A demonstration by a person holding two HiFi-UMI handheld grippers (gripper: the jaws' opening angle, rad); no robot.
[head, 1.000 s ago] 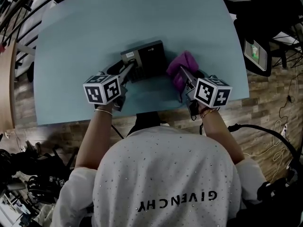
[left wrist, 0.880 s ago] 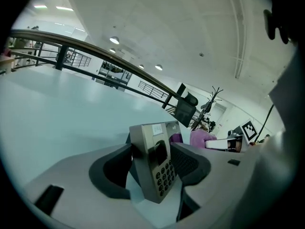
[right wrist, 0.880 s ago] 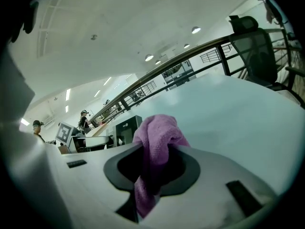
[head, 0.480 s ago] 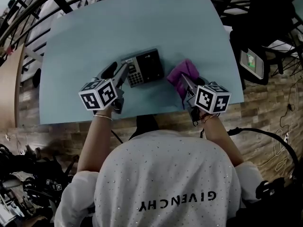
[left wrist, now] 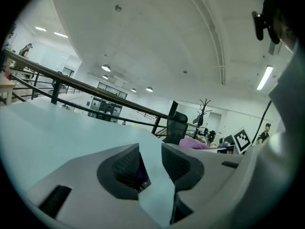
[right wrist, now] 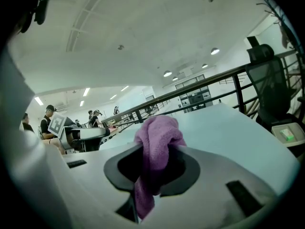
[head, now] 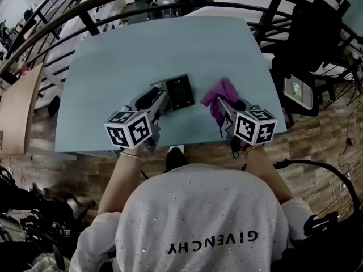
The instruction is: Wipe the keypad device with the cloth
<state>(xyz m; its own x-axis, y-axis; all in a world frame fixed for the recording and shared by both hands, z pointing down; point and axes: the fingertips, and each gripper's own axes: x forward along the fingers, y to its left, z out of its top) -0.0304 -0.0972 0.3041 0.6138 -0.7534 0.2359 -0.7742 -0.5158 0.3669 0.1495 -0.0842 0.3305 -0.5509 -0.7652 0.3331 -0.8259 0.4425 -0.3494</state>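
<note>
The cloth (right wrist: 157, 130) is pinched between the right gripper's (right wrist: 153, 151) fingers, while the left gripper's (left wrist: 150, 150) fingers, which have just been closing, are held apart with only table (head: 170, 44) seen between them, and the device (head: 181, 92) is seen lying just beyond their tips.

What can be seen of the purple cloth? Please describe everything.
The purple cloth looks like soft, fuzzy fabric, crumpled into a bunch. The right gripper is shut on it: the jaws pinch its middle, a lump bulges above them and a tail hangs below. In the head view it is over the pale blue table, right of the keypad device, not touching it.
</note>
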